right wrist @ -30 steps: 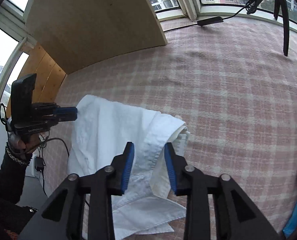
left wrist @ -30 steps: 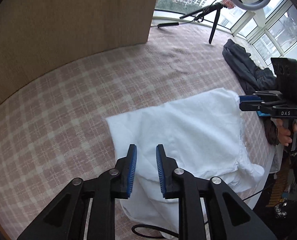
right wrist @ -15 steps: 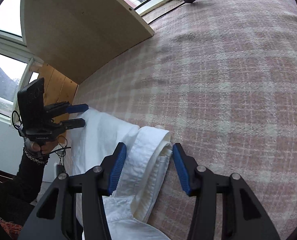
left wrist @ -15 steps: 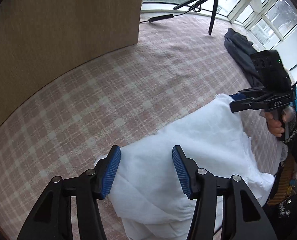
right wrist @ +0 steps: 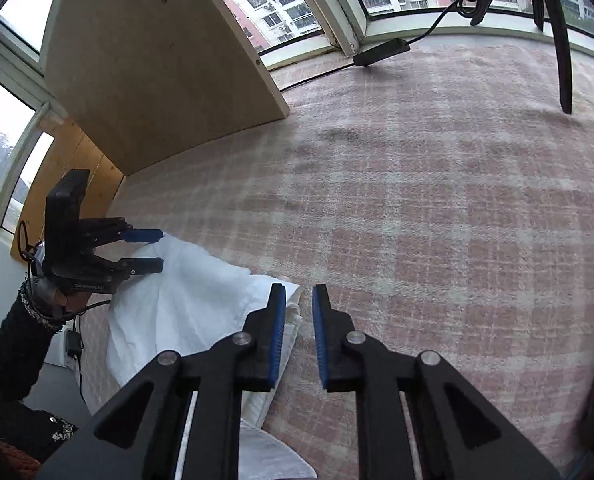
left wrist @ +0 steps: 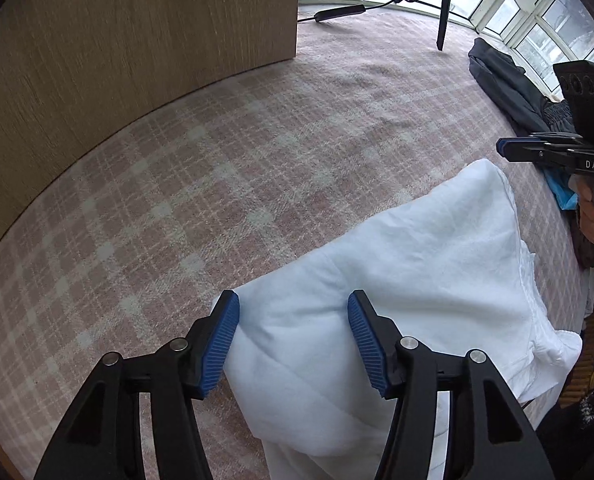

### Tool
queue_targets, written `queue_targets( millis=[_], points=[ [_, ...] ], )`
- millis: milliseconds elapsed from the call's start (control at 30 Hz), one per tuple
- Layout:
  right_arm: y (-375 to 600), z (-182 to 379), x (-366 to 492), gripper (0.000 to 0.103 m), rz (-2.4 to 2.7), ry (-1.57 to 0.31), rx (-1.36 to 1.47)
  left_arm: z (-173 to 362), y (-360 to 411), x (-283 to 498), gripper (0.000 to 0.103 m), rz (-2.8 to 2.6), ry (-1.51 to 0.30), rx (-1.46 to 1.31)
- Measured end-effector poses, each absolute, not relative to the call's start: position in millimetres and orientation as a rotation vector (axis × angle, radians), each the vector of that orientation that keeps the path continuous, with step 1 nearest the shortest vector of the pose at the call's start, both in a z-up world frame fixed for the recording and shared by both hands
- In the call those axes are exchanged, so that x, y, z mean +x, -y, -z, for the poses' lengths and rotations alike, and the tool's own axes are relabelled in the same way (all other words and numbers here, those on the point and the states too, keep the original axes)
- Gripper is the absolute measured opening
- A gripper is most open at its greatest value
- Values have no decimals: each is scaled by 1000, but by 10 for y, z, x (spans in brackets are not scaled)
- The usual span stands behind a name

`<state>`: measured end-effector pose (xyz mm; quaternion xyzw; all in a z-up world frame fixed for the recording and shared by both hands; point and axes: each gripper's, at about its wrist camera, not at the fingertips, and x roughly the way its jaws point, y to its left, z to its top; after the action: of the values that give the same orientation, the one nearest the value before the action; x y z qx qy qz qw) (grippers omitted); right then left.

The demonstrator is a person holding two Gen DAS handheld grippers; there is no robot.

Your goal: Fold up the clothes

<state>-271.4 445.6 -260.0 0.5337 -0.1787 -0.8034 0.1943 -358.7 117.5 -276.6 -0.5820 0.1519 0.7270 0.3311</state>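
A white shirt (left wrist: 417, 272) lies folded over on the pink plaid blanket (left wrist: 217, 160). My left gripper (left wrist: 293, 340) points steeply down over the shirt's near-left corner. Its jaws are opening wide, with the cloth between them and the pads not pressing on it. In the right wrist view the left gripper (right wrist: 159, 250) stands open at the shirt's (right wrist: 185, 292) far edge. My right gripper (right wrist: 299, 328) hovers at the collar edge. Its jaws stand narrow and are opening, with mostly blanket (right wrist: 417, 200) showing through the gap. From the left wrist view the right gripper (left wrist: 505, 147) is seen side-on beyond the shirt.
A wooden panel (left wrist: 117, 60) stands at the blanket's far left. Dark clothes (left wrist: 505, 80) lie heaped at the far right, by the windows. A tripod leg (left wrist: 441, 12) and a black power adapter (right wrist: 381, 52) with its cable sit at the back. A person's hand (left wrist: 593, 216) holds the right gripper.
My left gripper sank toward the shirt's corner and its jaws spread wide. My right gripper slid off the collar to the shirt's edge, and its jaws now stand narrower.
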Motion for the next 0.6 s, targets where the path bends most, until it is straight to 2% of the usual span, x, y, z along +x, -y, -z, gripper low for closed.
queue_targets(
  millis=[33, 167, 267, 367, 433, 467, 567, 600],
  points=[
    [-4472, 2644, -2734, 32, 2227, 505, 1502, 2767, -1176, -3590, 55, -1899, -399, -1521],
    [-4315, 2679, -2775, 57, 2127, 442, 1378, 2762, -1178, -3607, 55, -1894, -401, -1525],
    [-4163, 2768, -2803, 58, 2106, 297, 1377, 2731, -1157, -3622, 55, -1884, -404, -1541],
    [-4160, 2832, -2832, 58, 2075, 312, 1348, 2594, -1087, -3659, 53, -1895, -379, -1548],
    [-4171, 2852, -2840, 42, 2049, 347, 1359, 2473, -1082, -3658, 52, -1890, -362, -1536],
    [-4163, 2865, -2841, 25, 2023, 352, 1383, 2409, -1100, -3642, 52, -1881, -350, -1522],
    [-4118, 2750, -2774, 13, 2042, 282, 1396, 2268, -1352, -3537, 53, -1831, -379, -1450],
    [-4100, 2685, -2746, 11, 2046, 264, 1396, 2267, -1451, -3495, 53, -1808, -411, -1425]
  ],
)
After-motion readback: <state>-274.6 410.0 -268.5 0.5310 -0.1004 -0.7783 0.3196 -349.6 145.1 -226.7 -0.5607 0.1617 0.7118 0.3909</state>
